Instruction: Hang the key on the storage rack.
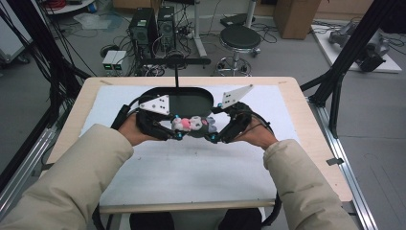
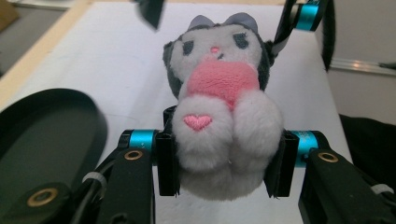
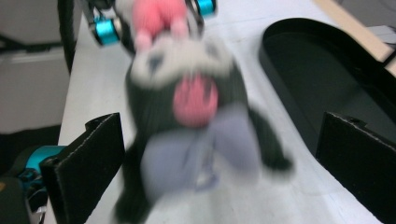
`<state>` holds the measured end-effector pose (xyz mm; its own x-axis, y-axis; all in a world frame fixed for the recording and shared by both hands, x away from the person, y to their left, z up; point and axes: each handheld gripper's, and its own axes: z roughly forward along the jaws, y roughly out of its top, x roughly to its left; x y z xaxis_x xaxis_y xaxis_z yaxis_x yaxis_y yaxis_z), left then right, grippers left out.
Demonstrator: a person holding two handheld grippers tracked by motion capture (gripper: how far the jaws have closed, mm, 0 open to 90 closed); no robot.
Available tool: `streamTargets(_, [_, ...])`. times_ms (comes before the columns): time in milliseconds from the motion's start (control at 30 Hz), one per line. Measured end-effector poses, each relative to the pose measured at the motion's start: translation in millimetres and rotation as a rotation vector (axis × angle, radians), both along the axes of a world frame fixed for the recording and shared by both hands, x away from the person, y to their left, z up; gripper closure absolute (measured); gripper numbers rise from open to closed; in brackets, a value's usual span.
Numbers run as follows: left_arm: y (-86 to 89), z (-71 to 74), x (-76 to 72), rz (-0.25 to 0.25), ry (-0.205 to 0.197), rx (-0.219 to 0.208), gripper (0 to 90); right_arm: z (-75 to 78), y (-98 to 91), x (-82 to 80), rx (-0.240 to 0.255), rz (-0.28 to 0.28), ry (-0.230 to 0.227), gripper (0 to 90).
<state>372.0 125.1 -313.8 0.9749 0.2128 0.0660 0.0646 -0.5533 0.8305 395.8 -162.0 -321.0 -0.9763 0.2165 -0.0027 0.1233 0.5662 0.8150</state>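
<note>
The plush sits between the two grippers, just in front of the tray, above the white mat. The left gripper is clamped on its white bottom, both pads pressing into the fur, a pink heart showing just above the near pad; the face looks back from twelve o'clock. The right gripper has its jaws spread wide with the plush's head end between them, blurred, and neither pad seems to touch it. In the high view the plush hangs between both hands, the black oval tray at twelve o'clock behind it on the mat, the table underneath
</note>
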Motion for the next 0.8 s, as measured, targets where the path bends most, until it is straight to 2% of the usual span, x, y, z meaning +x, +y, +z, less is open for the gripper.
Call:
streamTargets(67, [8.3, 3.5, 1.7, 0.053, 0.000, -0.022, 56.4, -0.2, -5.6, -0.2, 0.013, -0.022, -0.004, 0.6])
streamTargets(100, [12.8, 5.4, 2.7, 0.084, -0.005, -0.027, 56.4, -1.5, -17.9, -0.9, 0.042, -0.055, 0.008, 0.5])
streamTargets(167, [26.4, 10.2, 5.7, 0.166, -0.004, -0.050, 56.4, -4.0, -30.4, -1.6, 0.062, -0.092, 0.004, 0.5])
streamTargets(200, [26.4, 10.2, 5.7, 0.166, -0.004, -0.050, 56.4, -5.4, -36.3, -2.9, 0.075, -0.114, 0.012, 0.6])
streamTargets(233, [33.9, 12.3, 7.2, 0.213, -0.007, -0.064, 56.4, -7.3, -42.5, -3.6, 0.088, -0.132, 0.014, 0.5])
streamTargets(300, [37.4, 13.2, 7.9, 0.231, -0.011, -0.067, 56.4, -9.6, -48.3, -3.7, 0.104, -0.150, 0.007, 0.5])
streamTargets(367, [44.8, 15.0, 9.4, 0.265, -0.020, -0.075, 56.4, -16.8, -64.6, -6.1, 0.136, -0.212, 0.013, 0.5])
streamTargets(467, [55.9, 17.0, 11.5, 0.321, -0.026, -0.093, 56.4, -21.5, -74.5, -8.4, 0.157, -0.242, 0.009, 0.5])
streamTargets(500, [59.4, 17.5, 12.2, 0.341, -0.027, -0.094, 56.5, -26.2, -83.5, -11.0, 0.175, -0.273, 0.007, 0.6])
streamTargets(533, [63.0, 17.9, 12.8, 0.360, -0.029, -0.093, 56.5, -26.2, -83.5, -11.0, 0.175, -0.273, 0.007, 0.6])
streamTargets(600, [68.8, 18.1, 13.7, 0.401, -0.034, -0.094, 56.5, -32.5, -95.0, -14.4, 0.176, -0.324, 0.008, 0.5])
streamTargets(633, [71.6, 18.1, 14.3, 0.421, -0.039, -0.094, 56.5, -32.5, -95.0, -14.4, 0.176, -0.324, 0.008, 0.5])
streamTargets(767, [83.6, 19.3, 18.3, 0.503, -0.050, -0.103, 56.5, -42.5, -112.7, -21.8, 0.207, -0.383, -0.008, 0.5])
streamTargets(800, [89.0, 20.1, 19.8, 0.540, -0.054, -0.111, 56.5, -44.4, -116.0, -23.6, 0.208, -0.397, -0.004, 0.5])
